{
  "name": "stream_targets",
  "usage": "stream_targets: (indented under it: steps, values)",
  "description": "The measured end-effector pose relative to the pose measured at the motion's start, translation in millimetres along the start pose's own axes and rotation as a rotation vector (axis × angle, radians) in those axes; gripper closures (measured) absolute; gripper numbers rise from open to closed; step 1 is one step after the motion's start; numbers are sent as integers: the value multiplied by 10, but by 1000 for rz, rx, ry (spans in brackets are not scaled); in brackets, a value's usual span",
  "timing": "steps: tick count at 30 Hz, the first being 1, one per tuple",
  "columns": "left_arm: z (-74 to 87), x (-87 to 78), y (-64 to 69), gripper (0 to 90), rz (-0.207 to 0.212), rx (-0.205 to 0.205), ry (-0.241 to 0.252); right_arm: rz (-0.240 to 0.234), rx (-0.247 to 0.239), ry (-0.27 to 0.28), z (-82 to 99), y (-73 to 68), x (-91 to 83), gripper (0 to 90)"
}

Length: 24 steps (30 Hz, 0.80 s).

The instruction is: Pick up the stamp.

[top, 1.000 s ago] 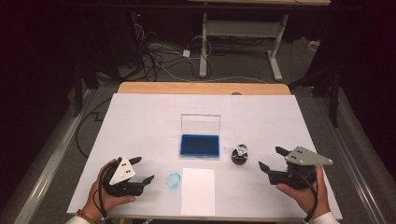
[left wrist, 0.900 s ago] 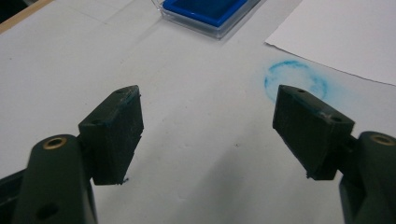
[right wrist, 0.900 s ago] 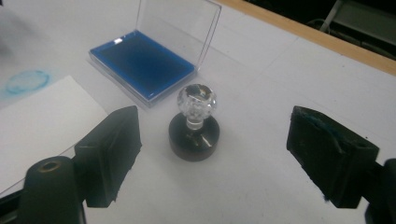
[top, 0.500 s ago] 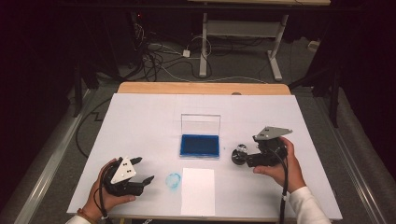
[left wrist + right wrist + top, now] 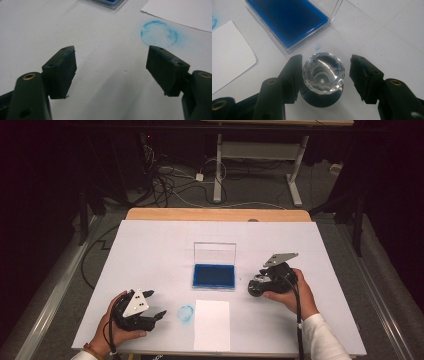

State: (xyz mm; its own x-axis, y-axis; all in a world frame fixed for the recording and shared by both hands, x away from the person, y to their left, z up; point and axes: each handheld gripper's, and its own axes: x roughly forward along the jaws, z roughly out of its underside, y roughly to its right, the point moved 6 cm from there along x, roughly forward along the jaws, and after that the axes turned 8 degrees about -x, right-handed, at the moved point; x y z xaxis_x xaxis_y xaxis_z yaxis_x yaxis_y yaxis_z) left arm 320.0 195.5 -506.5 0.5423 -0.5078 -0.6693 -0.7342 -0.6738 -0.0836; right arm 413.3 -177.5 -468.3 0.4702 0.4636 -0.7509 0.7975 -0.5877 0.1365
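A stamp with a faceted clear knob and a black base (image 5: 323, 72) stands upright on the white table, just right of an open blue ink pad (image 5: 214, 275). My right gripper (image 5: 325, 61) straddles the stamp (image 5: 257, 282) and its jaws have just been closing. One pad is against the knob, while a narrow gap shows at the other. My left gripper (image 5: 157, 304) rests near the front left, open with nothing between its pads (image 5: 62, 67). Just ahead of it a blue ring print (image 5: 159, 33) marks the table.
A white paper sheet (image 5: 212, 324) lies in front of the ink pad, whose clear lid (image 5: 214, 253) stands upright at its back. A white cover (image 5: 160, 250) spreads over the table, with a wooden edge (image 5: 215, 214) at the far side. Cables and desk legs lie beyond.
My right gripper moved left from the table's right side to the stamp and sank around it, jaws narrowing. The left gripper kept still.
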Motion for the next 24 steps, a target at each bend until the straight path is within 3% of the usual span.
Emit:
stream_targets:
  steps: [7, 24]
  values:
    - [12, 24, 16, 237, 7, 16, -18, -13, 1, 10, -3, -21, 16, 558]
    - [12, 8, 28, 237, 12, 33, -24, 1, -11, 16, 1, -54, 14, 573]
